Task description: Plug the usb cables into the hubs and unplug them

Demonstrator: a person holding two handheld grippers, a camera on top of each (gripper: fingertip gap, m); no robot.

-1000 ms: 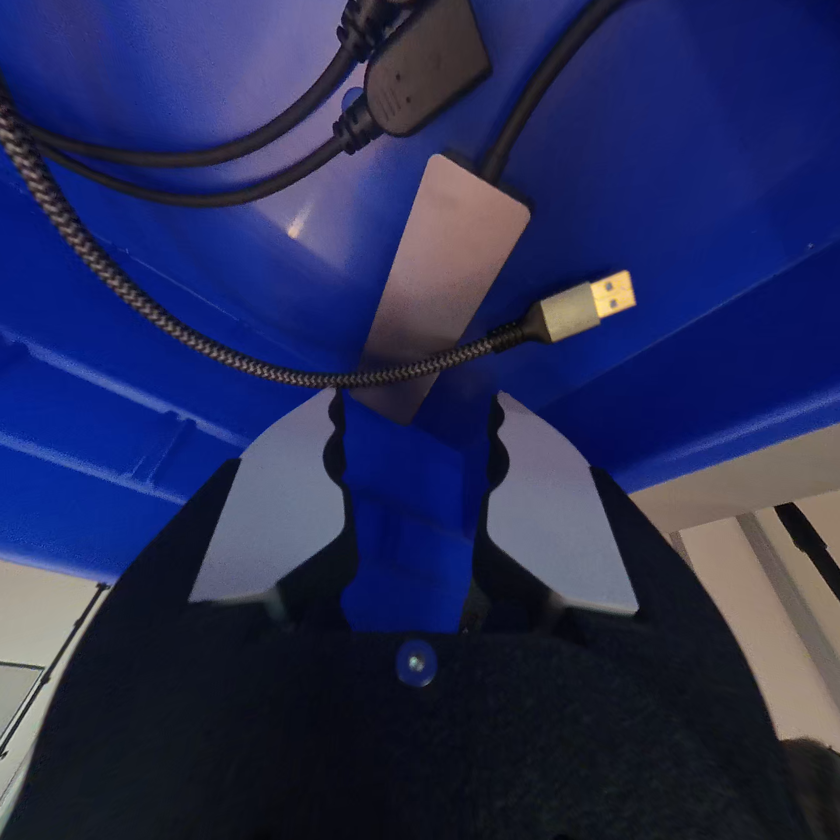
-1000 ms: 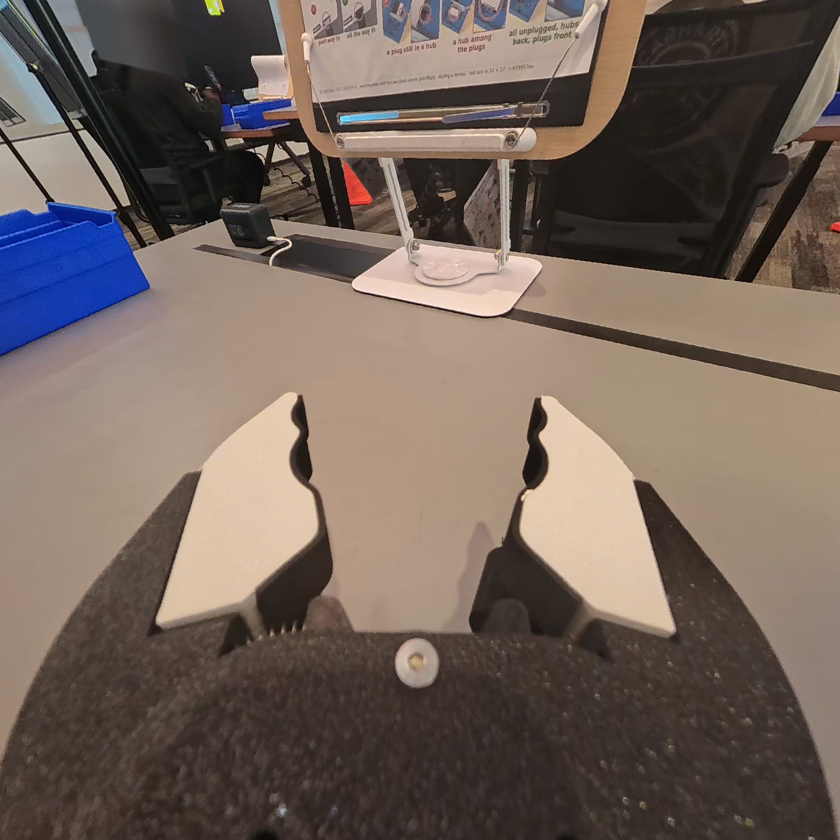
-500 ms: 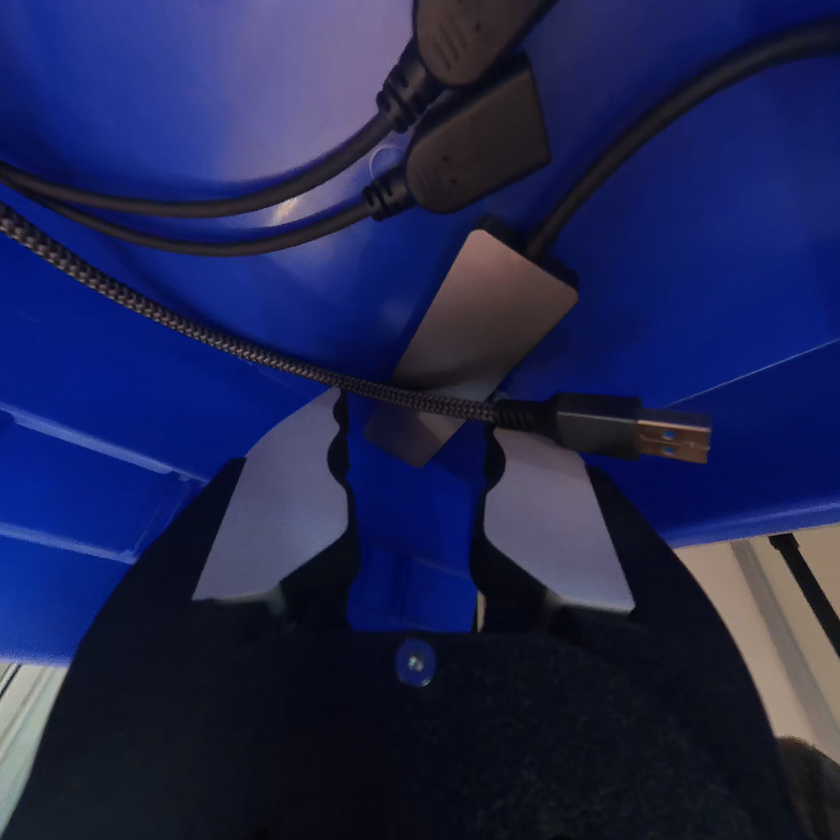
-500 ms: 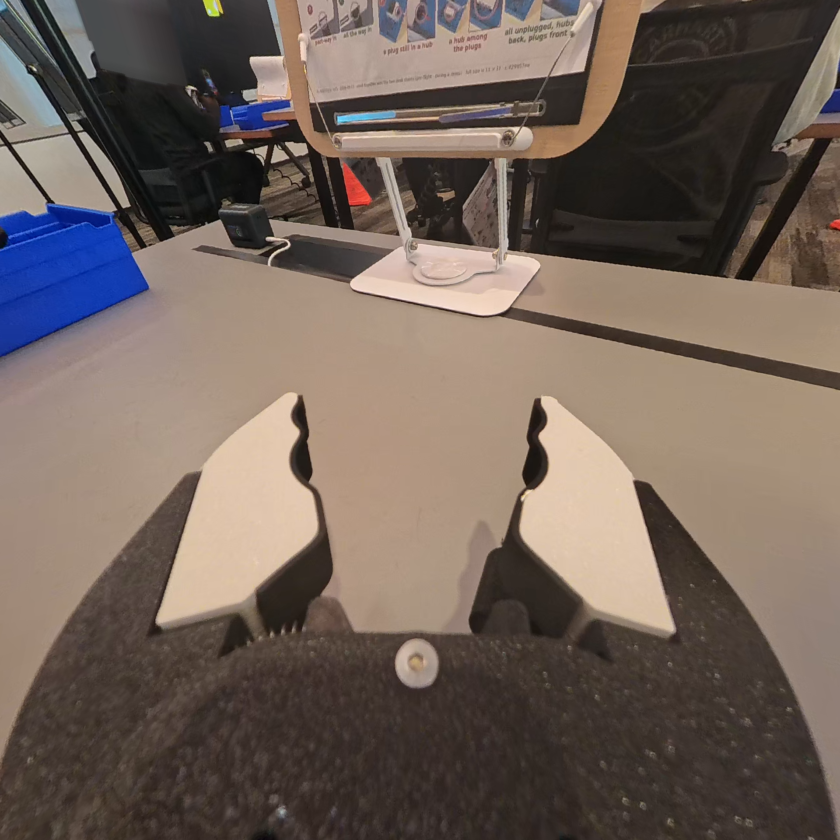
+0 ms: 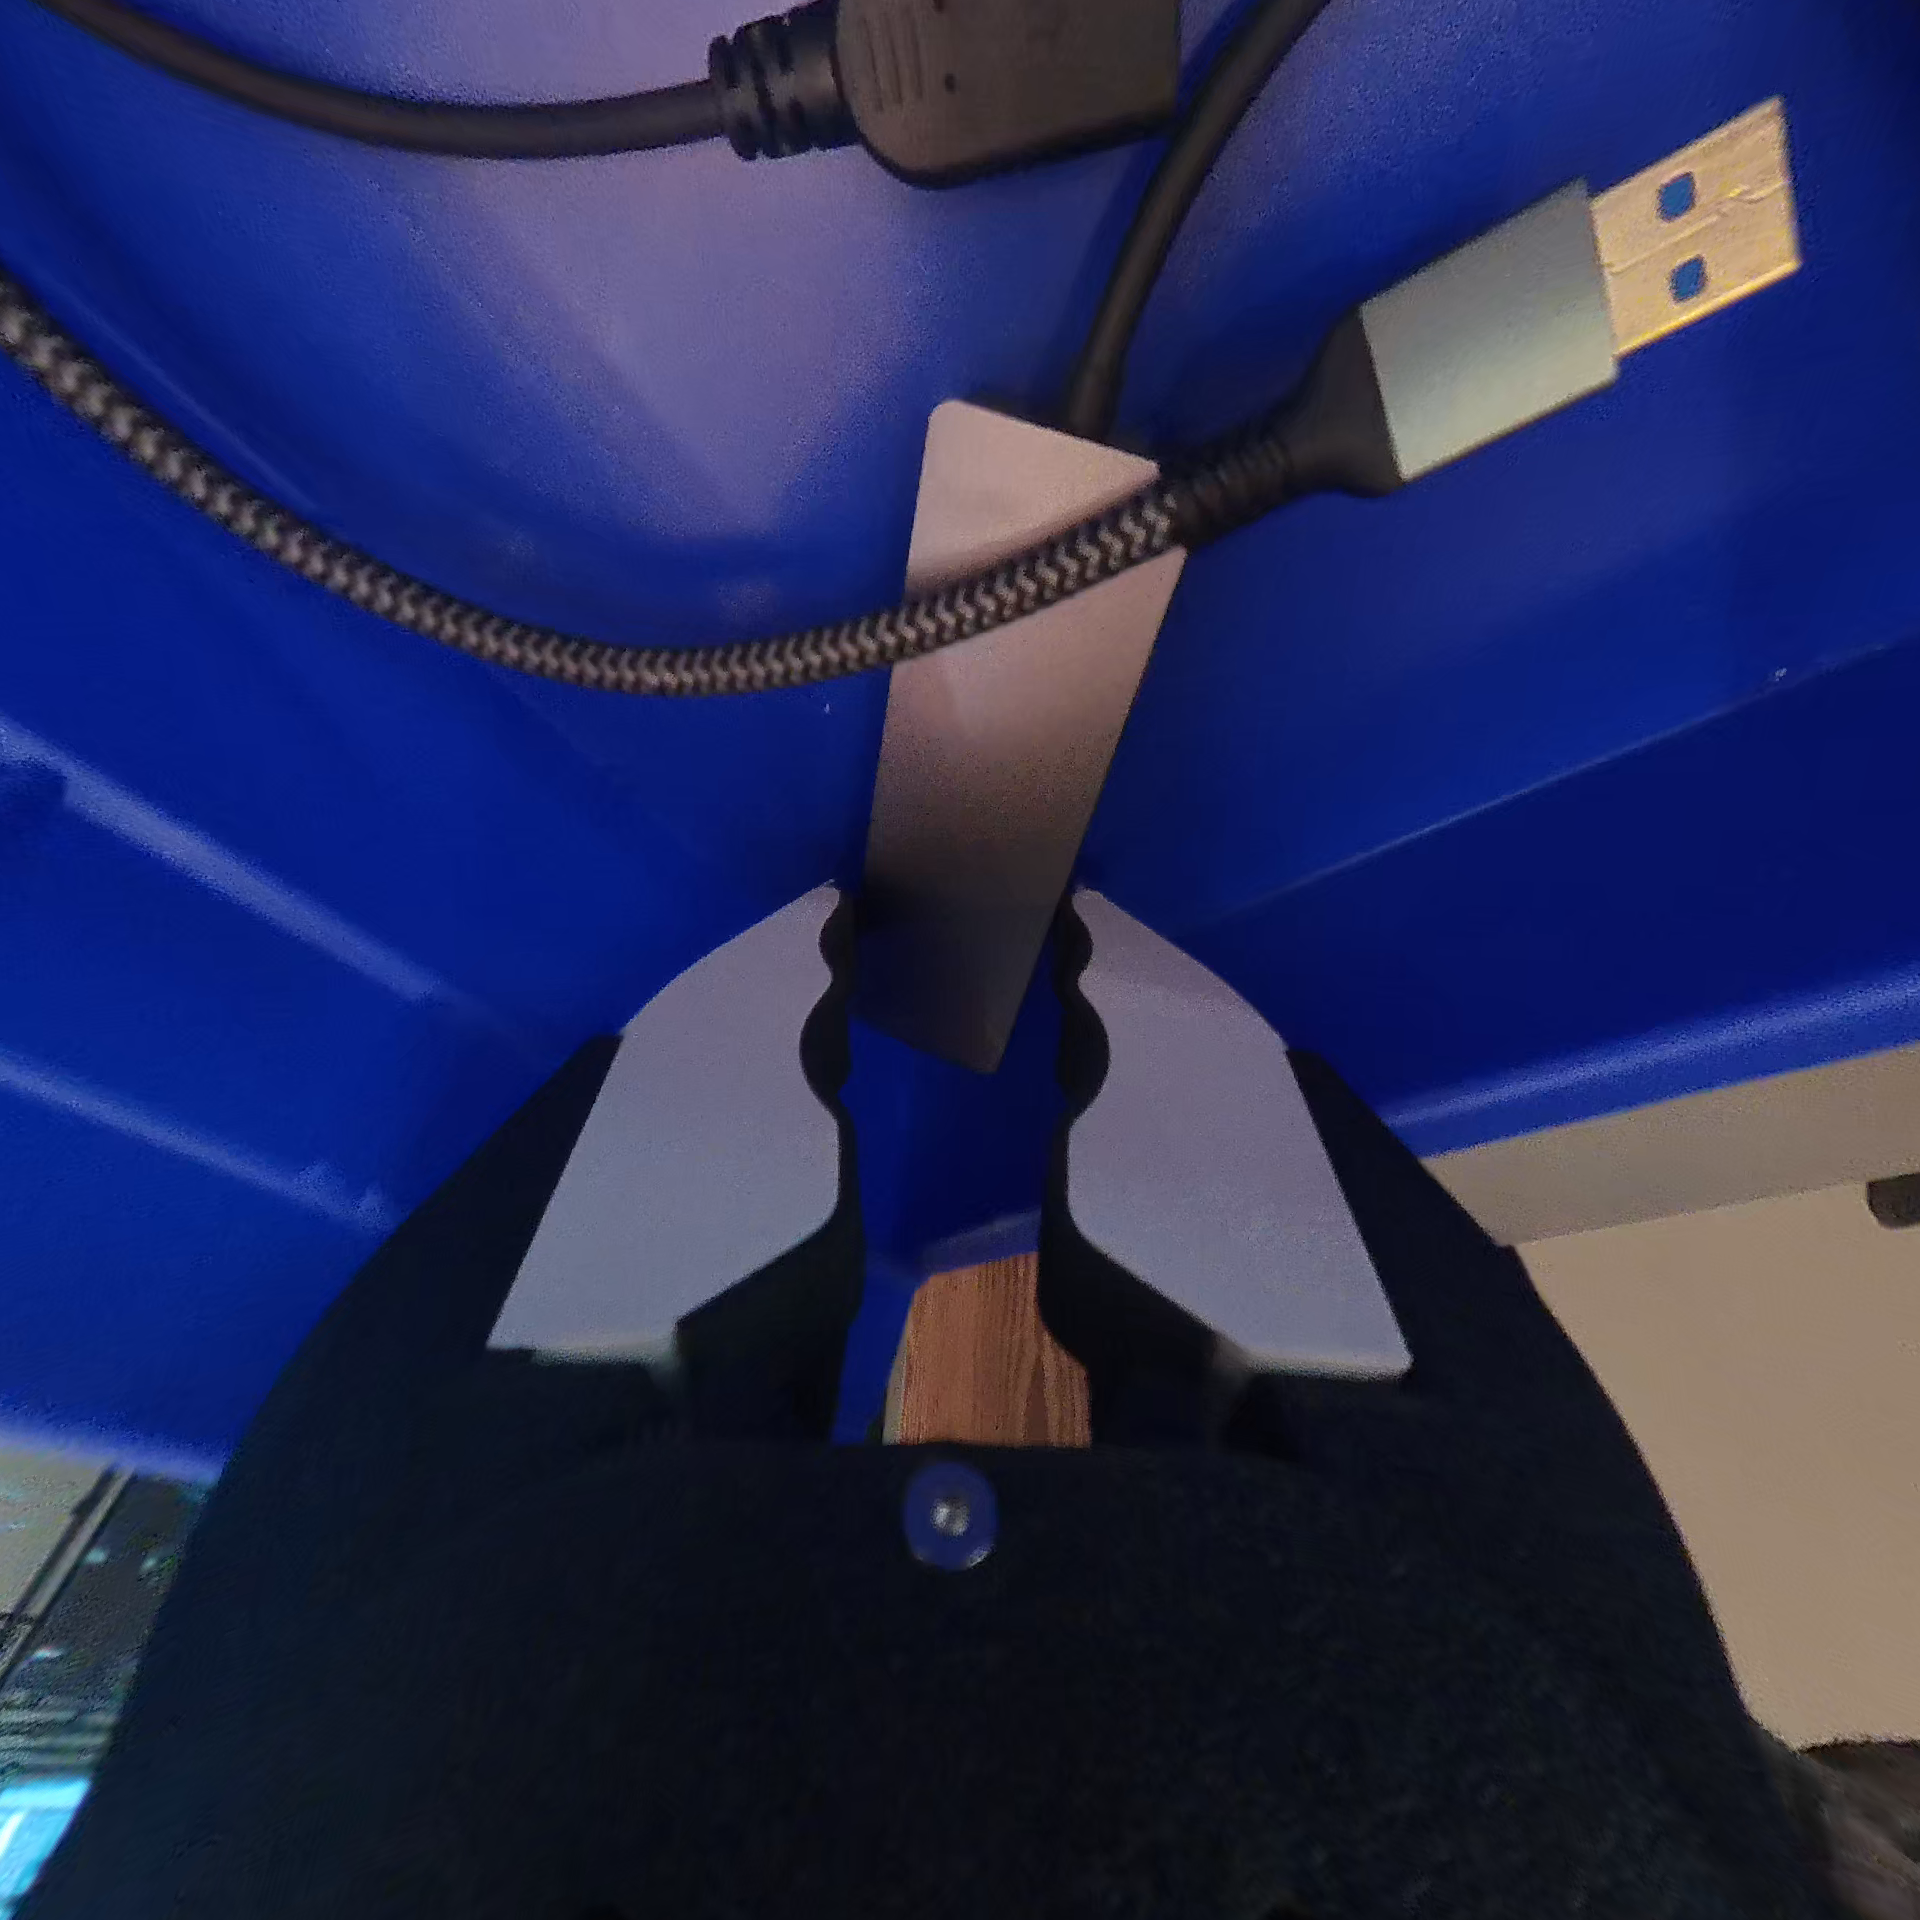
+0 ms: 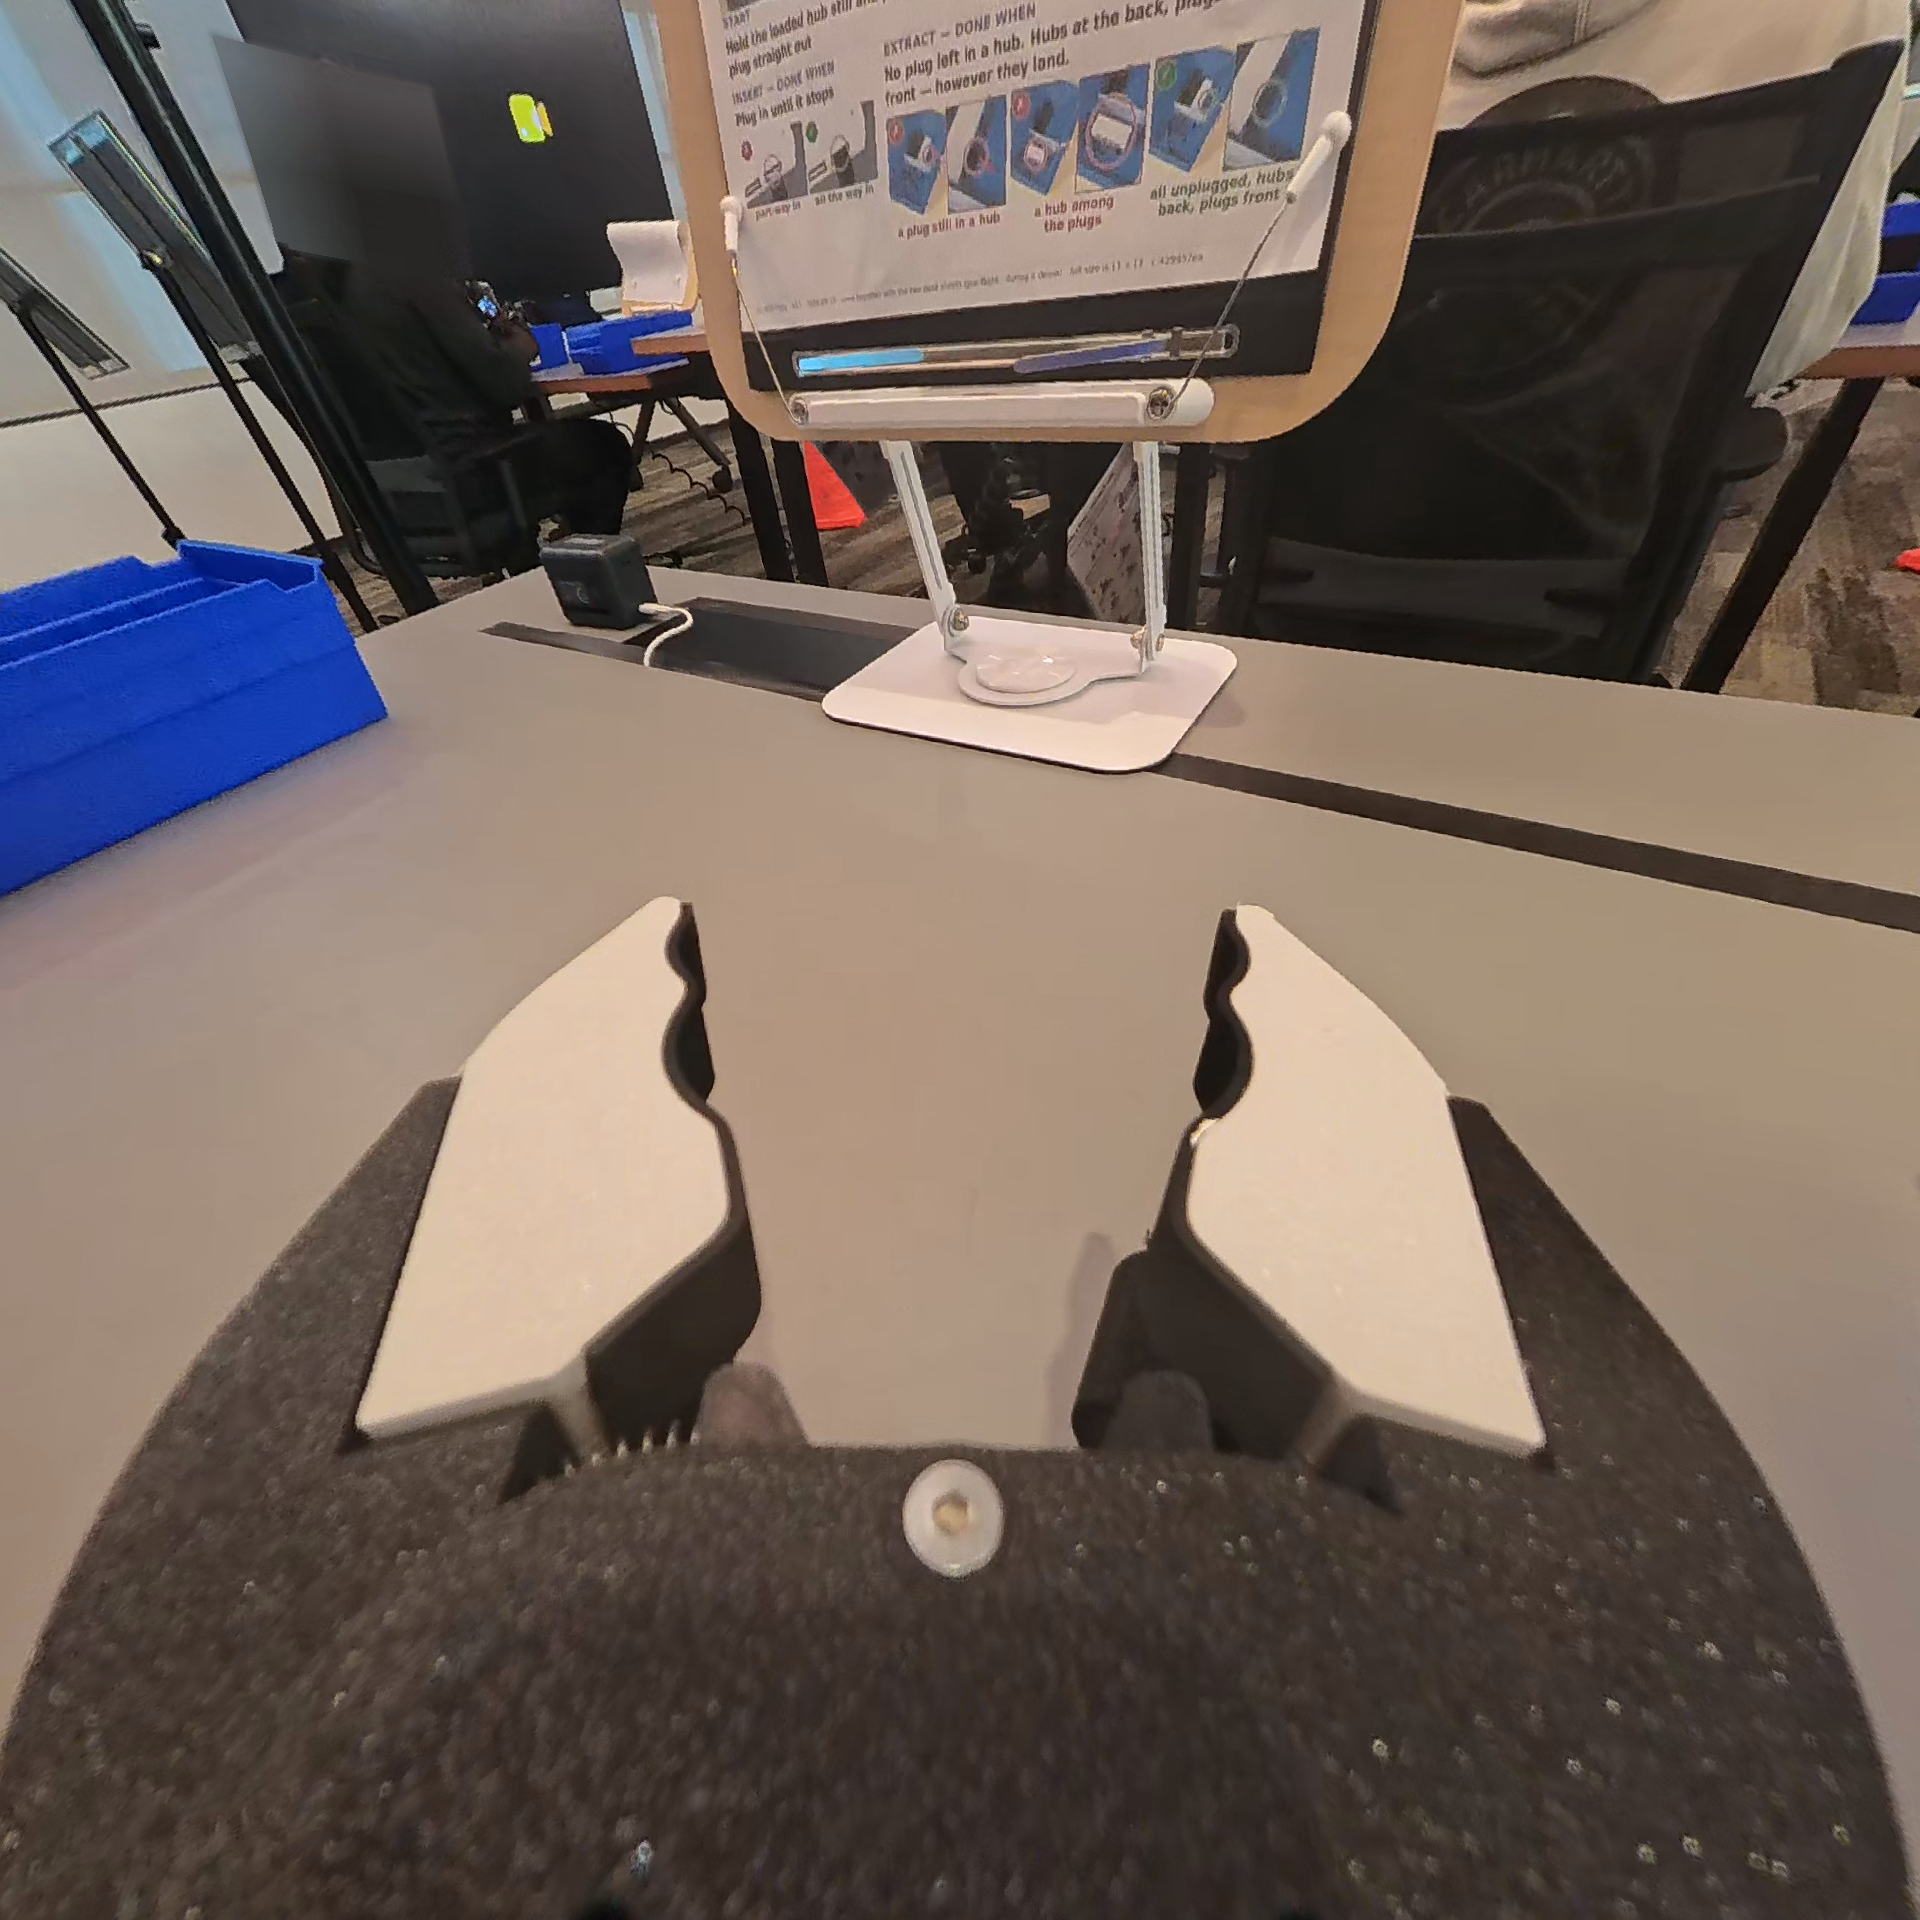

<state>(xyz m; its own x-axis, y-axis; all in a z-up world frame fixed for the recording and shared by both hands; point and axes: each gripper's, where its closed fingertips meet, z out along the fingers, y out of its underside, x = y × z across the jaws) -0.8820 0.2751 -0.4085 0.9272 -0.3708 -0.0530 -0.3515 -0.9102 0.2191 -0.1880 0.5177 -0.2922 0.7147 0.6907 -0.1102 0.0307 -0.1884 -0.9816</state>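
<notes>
Left wrist view: the left claw (image 5: pixel 951 914) grips the near end of the grey hub (image 5: pixel 997 790), inside the blue bin (image 5: pixel 416 831). A braided cable (image 5: pixel 644 649) drapes across the hub, its plug (image 5: pixel 1558 301) free at far right. I judge this the pick-up step; next the hub must come clear of that cable. The hub's ports are hidden, and the black plugs (image 5: pixel 987 83) at the top are cut off.

Right wrist view: the right claw (image 6: pixel 956 914) hangs released over the bare bench (image 6: pixel 935 831), holding nothing. The bin (image 6: pixel 156 665) sits far left, its contents hidden.
</notes>
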